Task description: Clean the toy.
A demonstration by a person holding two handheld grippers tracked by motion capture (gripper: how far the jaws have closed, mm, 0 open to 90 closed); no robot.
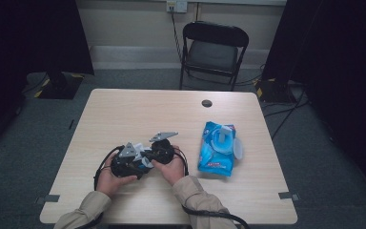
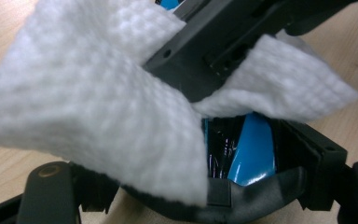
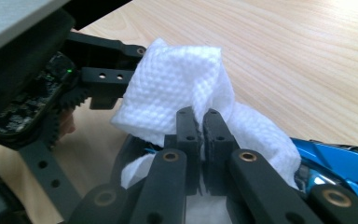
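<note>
Jaws of the right gripper (image 3: 201,128) stand pressed together, pinching a fold of a white wet wipe (image 3: 182,88). The sheet bunches up above the tips and drapes down on both sides. In the left gripper view the same wipe (image 2: 98,107) hangs across the lens, and a blue object (image 2: 251,154) sits low between that gripper's own black jaws. The left gripper (image 1: 124,160) appears to be closed around this blue thing at a wide spread, though the cloth hides its pads, so the contact cannot be told for certain.

From above, both grippers meet close together near the front edge of the bench (image 1: 124,109), the right gripper (image 1: 162,151) just beside the left, with the wipe a small white patch between them. An opened blue pack of wipes (image 1: 218,149) lies well apart to the right.

The wipe looks thin, limp and damp. It should weigh almost nothing, cling to itself and tear if dragged hard. A free edge or corner is the best place to grip, pulled slowly.
</note>
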